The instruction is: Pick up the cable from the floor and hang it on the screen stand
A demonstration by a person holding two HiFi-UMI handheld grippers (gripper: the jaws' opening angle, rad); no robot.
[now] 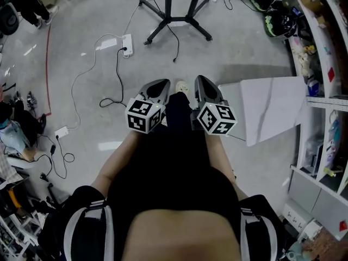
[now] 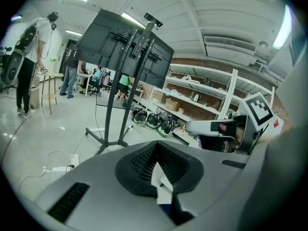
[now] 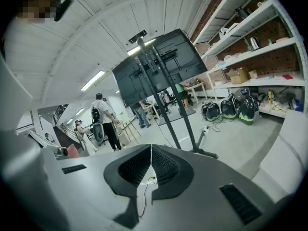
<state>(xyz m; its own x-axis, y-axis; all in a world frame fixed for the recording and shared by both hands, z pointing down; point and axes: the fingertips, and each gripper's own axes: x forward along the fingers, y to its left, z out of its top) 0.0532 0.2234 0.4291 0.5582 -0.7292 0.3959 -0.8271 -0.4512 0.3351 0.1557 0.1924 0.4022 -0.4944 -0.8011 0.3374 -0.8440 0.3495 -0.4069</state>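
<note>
A black cable (image 1: 118, 75) runs across the grey floor from a white power strip (image 1: 127, 43) and loops toward the left. The screen stand (image 1: 173, 20) spreads its black legs ahead of me, and another thin black cable (image 1: 175, 50) hangs from it to the floor. My left gripper (image 1: 160, 83) and right gripper (image 1: 202, 79) are held side by side above my legs and point toward the stand. Both are shut with nothing between the pads. The left gripper view shows the left gripper (image 2: 156, 146) below the stand's dark screen (image 2: 125, 49). In the right gripper view, the right gripper (image 3: 151, 148) faces the stand's post (image 3: 163, 90).
A pale slab (image 1: 266, 107) lies on the floor at my right, beside shelving (image 1: 321, 91). Helmets and bags (image 1: 277, 20) sit at the far right. A white cable (image 1: 81, 80) and more leads trail at the left. People (image 2: 29, 66) stand in the background.
</note>
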